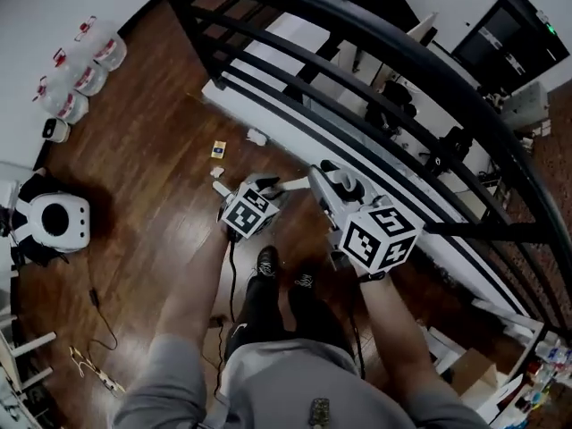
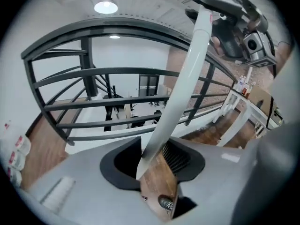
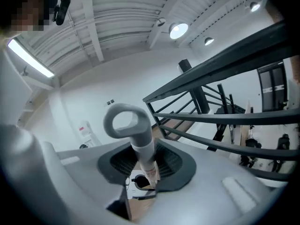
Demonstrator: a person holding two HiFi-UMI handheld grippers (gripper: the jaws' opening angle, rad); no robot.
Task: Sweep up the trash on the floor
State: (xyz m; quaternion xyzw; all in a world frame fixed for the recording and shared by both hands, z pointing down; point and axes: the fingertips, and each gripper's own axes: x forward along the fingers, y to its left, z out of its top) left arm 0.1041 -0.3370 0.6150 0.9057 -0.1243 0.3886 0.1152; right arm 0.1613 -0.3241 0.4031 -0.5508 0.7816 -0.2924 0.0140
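Head view: trash just beyond left claw on white handle

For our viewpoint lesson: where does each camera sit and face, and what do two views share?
Head view: on head, down at floor; arms, shoes, left gripper, right gripper.
Left gripper view: on it, toward railing; jaws on handle.
Right gripper view: on it, toward ceiling; jaws on handle.
Shared: handle, railing.

Standing mid-frame on the dark wood floor, holding the left gripper and the right gripper side by side on a thin white handle, with scraps of trash lying just above them and a black railing crossing the upper right.
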